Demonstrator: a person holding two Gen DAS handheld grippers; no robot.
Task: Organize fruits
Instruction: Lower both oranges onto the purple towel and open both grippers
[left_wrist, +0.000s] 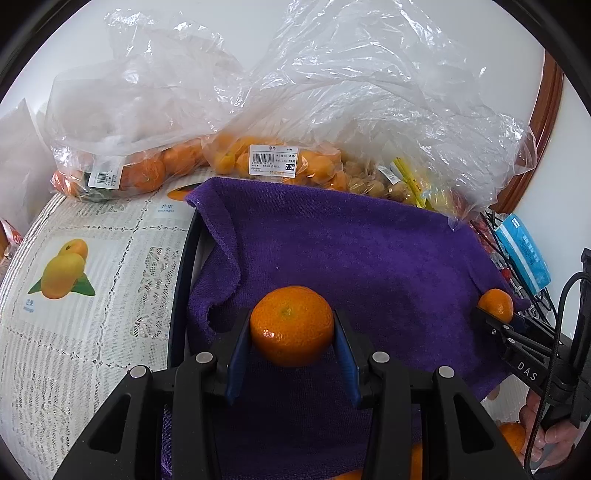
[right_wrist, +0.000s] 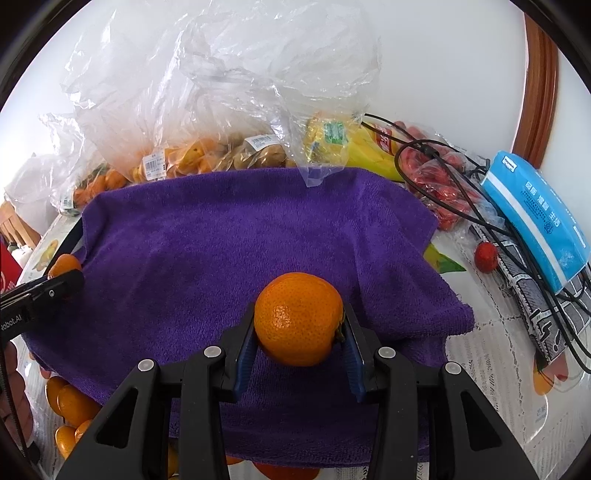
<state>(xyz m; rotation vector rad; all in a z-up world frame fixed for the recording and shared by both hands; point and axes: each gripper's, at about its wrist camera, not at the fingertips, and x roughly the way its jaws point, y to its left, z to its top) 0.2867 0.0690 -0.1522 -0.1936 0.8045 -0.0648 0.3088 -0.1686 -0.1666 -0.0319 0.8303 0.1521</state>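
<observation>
My left gripper (left_wrist: 292, 326) is shut on a tangerine (left_wrist: 291, 325), held just above a purple towel (left_wrist: 362, 258). My right gripper (right_wrist: 299, 325) is shut on a second tangerine (right_wrist: 298, 318) over the same towel (right_wrist: 240, 236). In the left wrist view the right gripper's tangerine (left_wrist: 496, 305) shows at the towel's right edge; in the right wrist view the left gripper's tangerine (right_wrist: 64, 266) peeks out at the towel's left edge. Several loose tangerines (right_wrist: 72, 406) lie below the towel's near left corner.
Clear plastic bags of oranges (left_wrist: 144, 170), kumquats (left_wrist: 273, 158) and small brown fruit (right_wrist: 258, 155) line the far side. Bananas (right_wrist: 354, 147), a bag of red fruit (right_wrist: 439, 184), a blue tissue pack (right_wrist: 535, 214) and black cables (right_wrist: 480, 218) lie at right. A lace tablecloth (left_wrist: 92, 332) covers the table.
</observation>
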